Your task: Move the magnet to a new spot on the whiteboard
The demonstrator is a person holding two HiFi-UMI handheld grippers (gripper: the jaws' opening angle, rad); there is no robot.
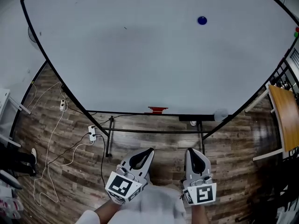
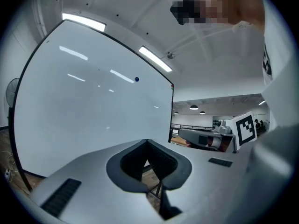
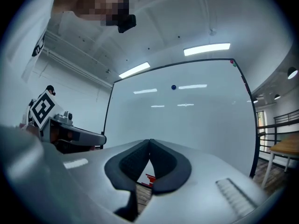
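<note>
Approach stage: left tongs (image 1: 145, 152) and right tongs (image 1: 193, 153) closed, empty, well short of whiteboard (image 1: 140, 59). Next likely: reach magnet (image 1: 202, 20), open, grip.

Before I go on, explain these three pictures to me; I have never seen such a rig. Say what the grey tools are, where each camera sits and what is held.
There is no robot: a person holds a two-jaw gripper in each hand. The head view comes from a camera on the person's head, looking down; the left gripper and the right gripper show at the bottom. The other two views come from cameras riding on each gripper, looking along its jaws. Both grippers are shut and hold nothing. Ahead stands a whiteboard on a wooden floor. A small blue magnet sticks near its upper right, and a red object lies on its bottom ledge.
</note>
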